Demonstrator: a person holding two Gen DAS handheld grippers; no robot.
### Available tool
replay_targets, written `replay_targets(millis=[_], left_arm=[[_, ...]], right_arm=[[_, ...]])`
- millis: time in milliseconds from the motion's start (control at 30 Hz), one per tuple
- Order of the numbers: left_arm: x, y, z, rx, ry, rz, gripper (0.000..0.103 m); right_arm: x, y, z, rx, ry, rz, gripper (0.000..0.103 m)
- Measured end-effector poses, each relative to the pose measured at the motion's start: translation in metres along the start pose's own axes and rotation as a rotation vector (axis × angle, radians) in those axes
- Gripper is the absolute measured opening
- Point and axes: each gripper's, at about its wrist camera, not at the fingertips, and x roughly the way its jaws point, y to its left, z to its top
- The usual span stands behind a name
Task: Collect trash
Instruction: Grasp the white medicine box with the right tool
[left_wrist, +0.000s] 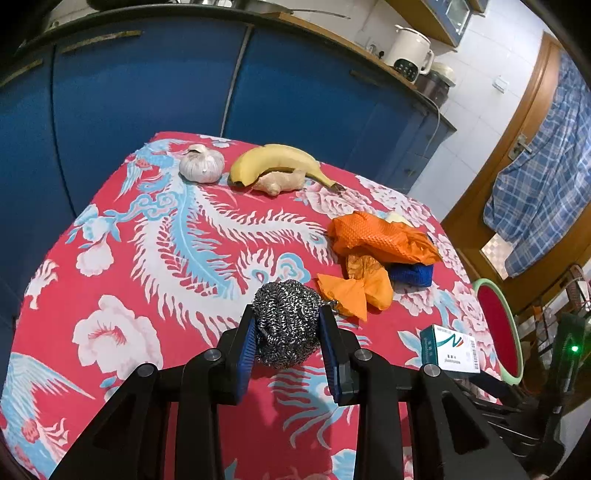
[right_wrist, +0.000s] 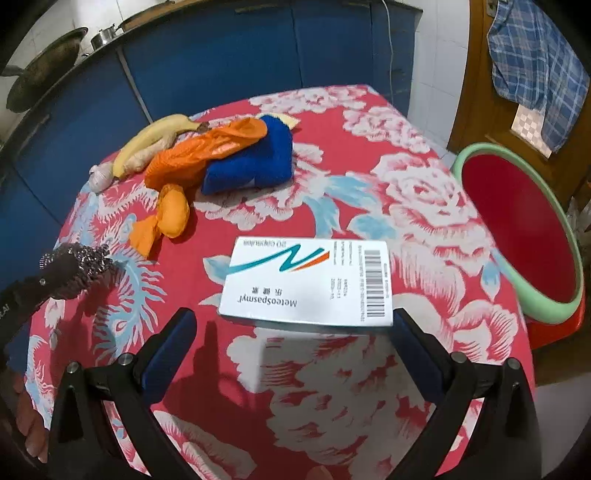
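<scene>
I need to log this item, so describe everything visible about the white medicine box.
The medicine box is flat, white cardboard, closed, lying face up on the red floral tablecloth. It bears a teal and orange swoosh, "Meteospasmyl", "20 capsules" and a barcode. The open right gripper straddles its near edge; whether it touches is unclear.

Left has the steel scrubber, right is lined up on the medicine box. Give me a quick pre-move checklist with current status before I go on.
1. Left gripper shut on steel scrubber: ok, pads press both sides.
2. Scrubber lifted off the tablecloth: cannot tell.
3. Right gripper open wide enough for the medicine box: ok.
4. Box between the right fingers: not ok, it lies just ahead of the fingertips.
5. Red basin reachable beside the table: ok, open and right of the box.
6. Orange wrappers out of the path: ok, further back.
</scene>
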Motion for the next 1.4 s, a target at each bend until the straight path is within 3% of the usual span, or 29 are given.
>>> replay_targets(millis=[167, 233, 400, 533, 667, 867, 967, 1033, 1100, 1400], left_arm=[[-0.002, -0.004, -0.001, 0.009, -0.002, -0.005, 0.033], [-0.004, -0.006, -0.002, 0.012, -0.005, -0.007, 0.033], [-0.009, -0.013, -0.002, 0.026, -0.012, -0.010, 0.033], [-0.013, -0.020, -0.004, 0.035, -0.014, -0.021, 0.033], [-0.020, -0.024, -0.008, 0.043, -0.019, -0.015, 0.033], [-0.021, -0.020, -0.012, 0.033, -0.017, 0.002, 0.033], [-0.021, -0.018, -0.013, 0.028, -0.016, 0.010, 0.033], [-0.022, -0.017, -0.014, 0.027, -0.017, 0.015, 0.033], [-0.021, -0.016, -0.013, 0.023, -0.016, 0.017, 0.033], [-0.024, -0.020, -0.013, 0.031, -0.021, 0.017, 0.033]], right_arm=[[0.001, 0.001, -0.003, -0.018, -0.009, -0.027, 0.101], [-0.001, 0.001, -0.005, -0.031, -0.023, -0.046, 0.096], [-0.008, -0.004, -0.010, -0.056, -0.041, -0.050, 0.069], [-0.012, -0.013, -0.010, -0.037, -0.041, -0.017, 0.059], [-0.018, -0.022, -0.013, 0.001, -0.033, 0.068, 0.060], [-0.023, -0.011, -0.019, -0.064, 0.012, 0.189, 0.060], [-0.028, -0.011, -0.017, -0.102, -0.009, 0.182, 0.061], [-0.034, -0.011, -0.009, -0.161, -0.026, 0.169, 0.072], [-0.034, -0.010, -0.003, -0.227, -0.015, 0.170, 0.098], [0.001, 0.007, 0.015, -0.426, 0.020, 0.118, 0.099]])
